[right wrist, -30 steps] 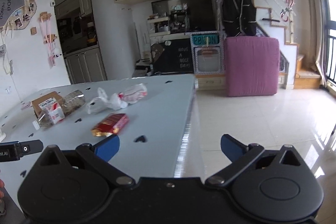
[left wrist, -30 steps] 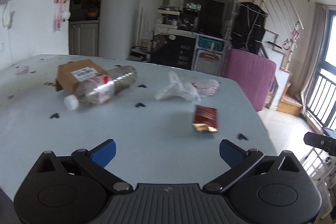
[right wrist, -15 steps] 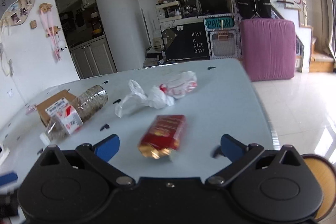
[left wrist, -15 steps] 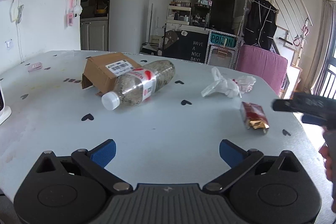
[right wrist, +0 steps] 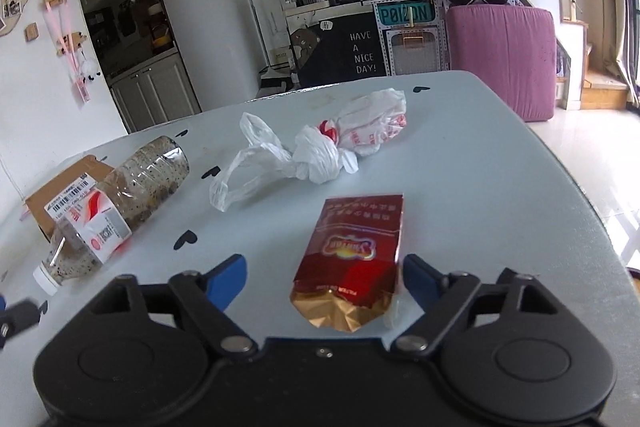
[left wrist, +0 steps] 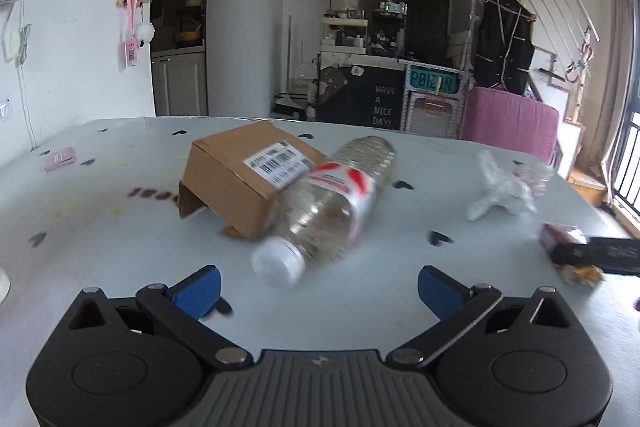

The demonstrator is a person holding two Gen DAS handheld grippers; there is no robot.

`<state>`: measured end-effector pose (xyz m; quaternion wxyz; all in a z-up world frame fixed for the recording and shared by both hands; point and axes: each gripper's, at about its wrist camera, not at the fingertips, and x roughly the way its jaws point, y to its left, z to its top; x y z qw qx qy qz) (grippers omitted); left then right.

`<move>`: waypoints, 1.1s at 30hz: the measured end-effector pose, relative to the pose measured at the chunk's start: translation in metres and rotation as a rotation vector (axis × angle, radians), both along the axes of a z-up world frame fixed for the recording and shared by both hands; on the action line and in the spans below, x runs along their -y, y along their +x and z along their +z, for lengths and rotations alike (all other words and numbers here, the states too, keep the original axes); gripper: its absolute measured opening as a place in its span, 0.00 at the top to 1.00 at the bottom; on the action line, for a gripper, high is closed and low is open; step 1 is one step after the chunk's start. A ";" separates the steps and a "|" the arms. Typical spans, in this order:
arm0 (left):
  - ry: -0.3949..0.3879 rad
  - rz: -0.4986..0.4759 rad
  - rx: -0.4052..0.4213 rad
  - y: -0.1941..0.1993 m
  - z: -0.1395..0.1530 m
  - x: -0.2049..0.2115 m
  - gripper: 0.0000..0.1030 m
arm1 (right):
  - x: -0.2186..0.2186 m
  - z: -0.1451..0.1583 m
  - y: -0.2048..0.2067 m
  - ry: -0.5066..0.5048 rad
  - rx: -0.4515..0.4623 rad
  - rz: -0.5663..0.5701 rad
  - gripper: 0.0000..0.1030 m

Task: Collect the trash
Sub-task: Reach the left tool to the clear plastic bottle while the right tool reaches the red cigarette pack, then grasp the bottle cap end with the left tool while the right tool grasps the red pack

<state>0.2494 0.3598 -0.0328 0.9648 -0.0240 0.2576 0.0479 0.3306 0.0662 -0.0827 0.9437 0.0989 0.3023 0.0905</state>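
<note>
Trash lies on a pale blue table (left wrist: 120, 251). A clear plastic bottle (left wrist: 324, 211) lies on its side against a brown cardboard box (left wrist: 240, 183). My left gripper (left wrist: 318, 285) is open, its jaws on either side of the bottle's white cap. A red and gold snack packet (right wrist: 354, 259) lies flat between the jaws of my open right gripper (right wrist: 322, 277). A crumpled white plastic bag (right wrist: 316, 151) lies beyond the packet. The bottle (right wrist: 120, 203) and box (right wrist: 52, 203) show at the left of the right wrist view. The bag (left wrist: 504, 191) and packet (left wrist: 560, 239) show at the right of the left wrist view.
The table (right wrist: 500, 187) ends close on the right, with white floor (right wrist: 592, 155) beyond. A pink padded block (right wrist: 500, 59) and a black counter (right wrist: 344, 47) stand past the far edge. A small pink card (left wrist: 60, 159) lies at the far left.
Both grippers moved forward over the table. The left closed in on the bottle's cap. The right came up to the red packet, which now sits between its jaws.
</note>
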 end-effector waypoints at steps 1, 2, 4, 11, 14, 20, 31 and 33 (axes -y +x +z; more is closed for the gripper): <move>0.007 0.003 -0.010 0.007 -0.002 -0.003 0.01 | 0.001 -0.001 0.002 0.007 -0.003 0.000 0.25; 0.015 0.004 -0.020 0.014 -0.004 -0.006 0.02 | 0.002 -0.002 0.003 0.006 -0.003 -0.002 0.33; 0.021 -0.001 -0.043 0.026 -0.009 -0.011 0.07 | 0.003 -0.004 0.004 -0.003 -0.008 0.002 0.40; 0.031 0.007 -0.092 0.048 -0.016 -0.015 0.48 | 0.021 0.000 -0.010 -0.009 -0.009 0.157 0.46; 0.034 -0.001 -0.110 0.046 -0.015 -0.006 0.65 | 0.033 0.004 -0.023 -0.020 -0.012 0.235 0.46; 0.025 -0.016 -0.134 0.021 -0.012 0.028 0.67 | 0.061 0.011 -0.052 -0.048 0.005 0.359 0.47; -0.049 0.003 -0.149 -0.069 -0.009 0.099 0.67 | 0.117 0.012 -0.118 -0.080 -0.024 0.530 0.47; -0.056 0.003 -0.145 -0.087 -0.007 0.111 0.67 | 0.126 0.012 -0.127 -0.079 -0.025 0.548 0.47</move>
